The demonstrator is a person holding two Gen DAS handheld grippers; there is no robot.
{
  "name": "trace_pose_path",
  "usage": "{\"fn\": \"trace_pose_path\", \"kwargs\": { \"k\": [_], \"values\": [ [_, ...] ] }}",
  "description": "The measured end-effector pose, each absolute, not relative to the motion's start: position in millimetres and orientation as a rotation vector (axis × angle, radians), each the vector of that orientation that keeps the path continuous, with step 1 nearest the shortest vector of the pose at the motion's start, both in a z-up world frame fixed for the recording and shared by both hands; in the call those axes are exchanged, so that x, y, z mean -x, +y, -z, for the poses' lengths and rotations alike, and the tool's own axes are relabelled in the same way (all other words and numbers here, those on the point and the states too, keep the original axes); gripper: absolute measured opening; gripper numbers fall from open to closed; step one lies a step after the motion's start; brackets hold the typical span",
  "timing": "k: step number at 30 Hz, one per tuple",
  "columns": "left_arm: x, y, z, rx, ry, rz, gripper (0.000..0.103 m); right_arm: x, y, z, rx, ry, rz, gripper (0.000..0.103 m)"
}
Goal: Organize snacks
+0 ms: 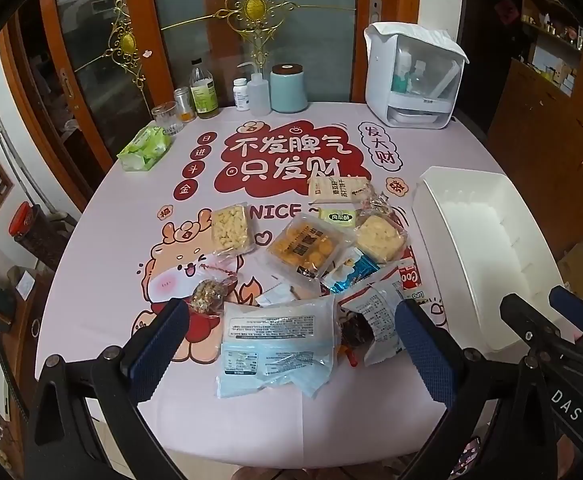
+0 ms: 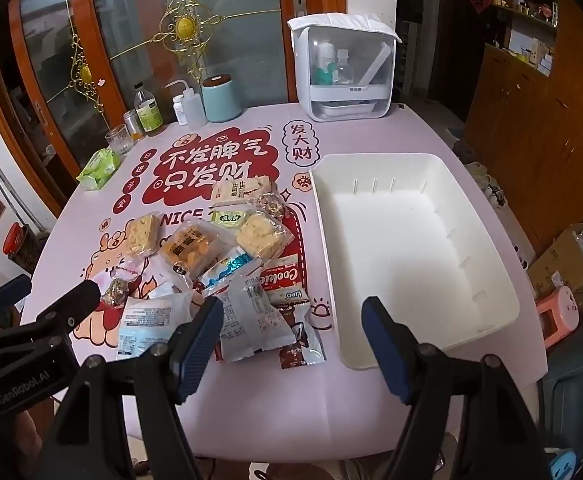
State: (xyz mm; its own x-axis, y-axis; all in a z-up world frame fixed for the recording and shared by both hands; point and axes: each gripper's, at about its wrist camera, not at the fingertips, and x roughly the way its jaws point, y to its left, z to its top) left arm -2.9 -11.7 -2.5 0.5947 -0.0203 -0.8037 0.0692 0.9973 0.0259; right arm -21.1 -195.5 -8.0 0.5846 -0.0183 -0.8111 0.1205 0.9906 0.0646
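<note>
Left gripper point(image 1: 291, 344), black frame with blue textured pads, is hanging released over the near edge of the table, jaws spread wide with nothing pressed between them. In the left wrist view the pale blue-and-white flat plastic packet point(image 1: 275, 344) is lying on the cloth between the two pads, lower centre of frame, not touched by either.

Right gripper point(image 2: 293, 344), same build, is also standing released, nothing gripped. In the right wrist view its left finger point(image 2: 199, 340) is sitting in front of the pile's near edge and its right finger point(image 2: 387, 348) is overlapping the bin's near rim, bottom centre of frame.

The pile of wrapped snacks point(image 2: 219, 264) is sitting centre-left in the right wrist view on the pink printed tablecloth point(image 2: 275, 392): clear packs of yellow biscuits point(image 2: 261, 236), a red-and-white cookie packet point(image 2: 287, 280), a grey-white printed sachet point(image 2: 251, 320). All loose on the cloth, none in the bin.

The white rectangular plastic bin point(image 2: 503, 300), with divider slots along its inner walls, is sitting just beside the pile, filling the right half of the frame; no snack visible inside.

The green tissue pack point(image 1: 145, 148) is lying upper left in the left wrist view, well apart from the pile. The white cabinet-style box with a clear window point(image 1: 415, 76) is standing at the table's far edge, upper right.
</note>
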Motion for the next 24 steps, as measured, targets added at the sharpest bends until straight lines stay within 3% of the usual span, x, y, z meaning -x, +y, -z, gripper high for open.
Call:
{"fn": "trace_pose_path", "kwargs": {
  "k": [24],
  "values": [
    [15, -16, 6, -0.039, 0.935, 0.076, 0.102, 27, -197, 13, -0.111, 0.948, 0.071, 0.072]
  ]
}}
